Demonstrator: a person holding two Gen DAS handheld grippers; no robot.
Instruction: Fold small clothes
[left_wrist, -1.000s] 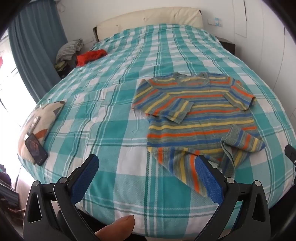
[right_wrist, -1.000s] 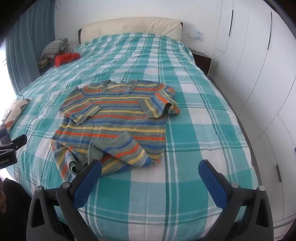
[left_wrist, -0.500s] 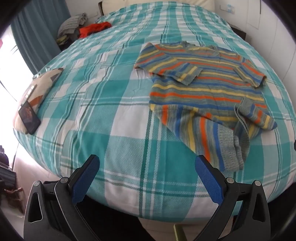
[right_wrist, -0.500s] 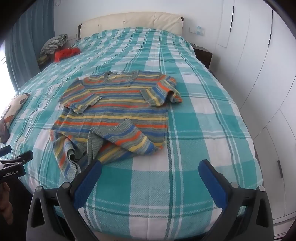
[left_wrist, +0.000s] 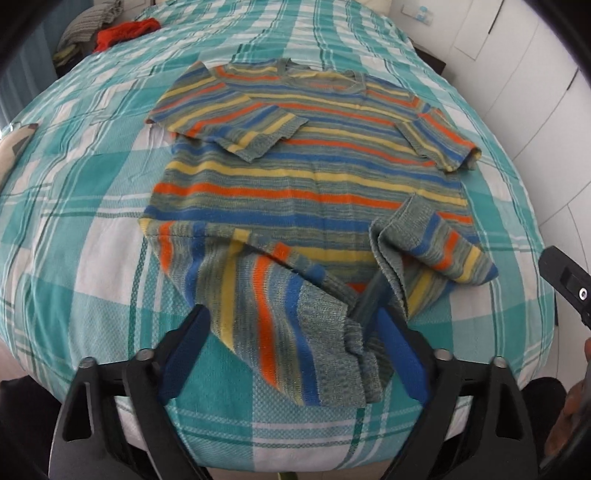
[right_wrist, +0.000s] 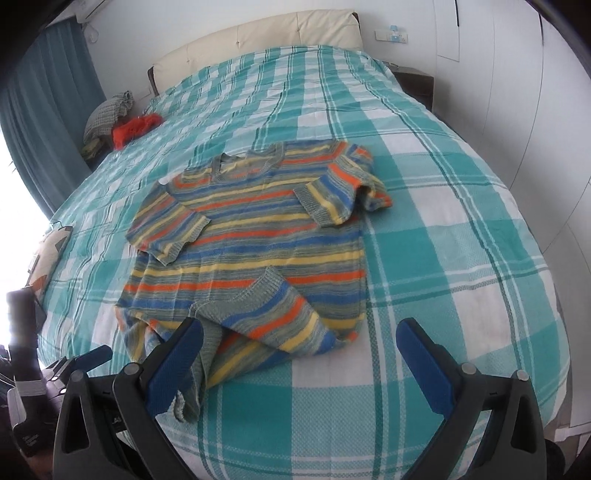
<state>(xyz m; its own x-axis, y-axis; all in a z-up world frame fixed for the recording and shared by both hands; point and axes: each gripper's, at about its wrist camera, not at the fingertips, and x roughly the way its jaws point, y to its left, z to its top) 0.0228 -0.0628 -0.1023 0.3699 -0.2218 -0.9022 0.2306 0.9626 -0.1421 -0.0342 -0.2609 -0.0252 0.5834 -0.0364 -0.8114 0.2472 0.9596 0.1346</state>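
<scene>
A small striped sweater (left_wrist: 306, 173) in orange, blue, yellow and grey lies front up on the bed, collar away from me. Both short sleeves are folded onto the chest. Its hem is rumpled, with one flap hanging over the bed's near edge and one corner turned up. My left gripper (left_wrist: 295, 350) is open, its blue pads either side of the hanging hem flap, not gripping. My right gripper (right_wrist: 303, 354) is open over the sweater's (right_wrist: 251, 243) near right hem corner, its left pad (right_wrist: 177, 354) above the rumpled cloth.
The bed (right_wrist: 461, 258) has a teal and white checked cover. A red garment (right_wrist: 135, 127) and a grey bundle (right_wrist: 107, 118) lie at its far left. A cushion (right_wrist: 51, 254) sits at the left edge. White wardrobe doors (right_wrist: 535, 110) run along the right.
Both grippers have moved forward toward the sweater's hem. The left one has swung right and closer, so the hem flap now lies between its pads. The sweater has not moved.
</scene>
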